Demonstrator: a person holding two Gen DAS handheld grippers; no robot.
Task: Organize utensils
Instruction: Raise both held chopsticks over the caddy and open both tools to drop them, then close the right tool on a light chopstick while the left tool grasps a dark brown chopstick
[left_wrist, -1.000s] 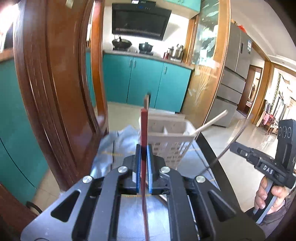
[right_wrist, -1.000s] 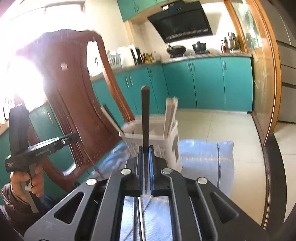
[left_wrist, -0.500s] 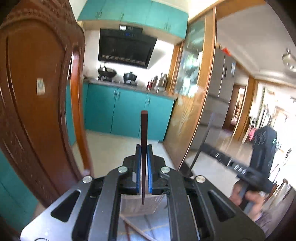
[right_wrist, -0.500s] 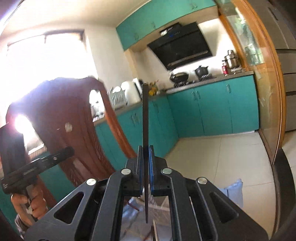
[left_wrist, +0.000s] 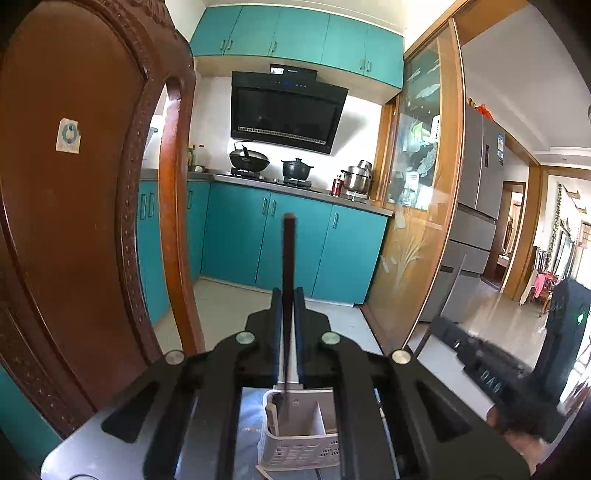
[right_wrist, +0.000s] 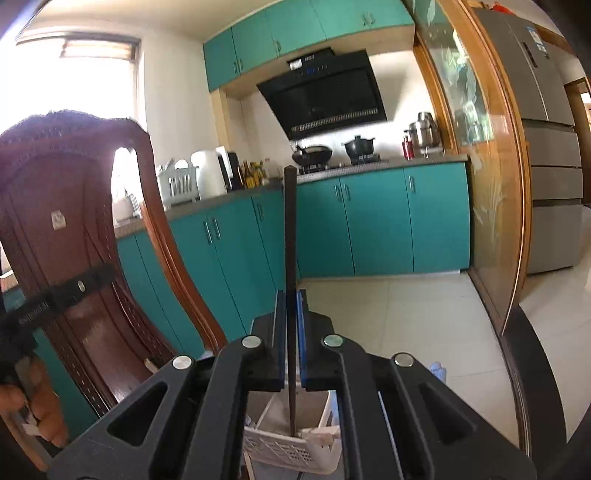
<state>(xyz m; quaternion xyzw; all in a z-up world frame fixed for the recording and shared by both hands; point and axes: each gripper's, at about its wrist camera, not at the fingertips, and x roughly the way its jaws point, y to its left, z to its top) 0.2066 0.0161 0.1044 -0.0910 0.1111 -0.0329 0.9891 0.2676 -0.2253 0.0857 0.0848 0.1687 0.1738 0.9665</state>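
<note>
My left gripper (left_wrist: 287, 295) is shut on a dark reddish-brown chopstick (left_wrist: 288, 258) held upright; its lower tip hangs over the white slotted utensil basket (left_wrist: 299, 448), seen below between the gripper arms. My right gripper (right_wrist: 291, 295) is shut on a dark chopstick (right_wrist: 290, 229), also upright, with its lower end reaching into the same white basket (right_wrist: 284, 448). The right gripper's body shows at the right of the left wrist view (left_wrist: 491, 369), and the left gripper's body at the left of the right wrist view (right_wrist: 62, 291).
A carved wooden chair back (left_wrist: 74, 206) stands close on the left, also in the right wrist view (right_wrist: 70, 236). Teal kitchen cabinets (left_wrist: 295, 243), a stove with pots (left_wrist: 273, 166) and a glass sliding door (left_wrist: 417, 221) lie beyond. A dark table edge (right_wrist: 532, 369) runs at right.
Both grippers have tilted up and risen, so the basket dropped from the view's middle to below the jaws. Both chopsticks now stand vertically over the basket.
</note>
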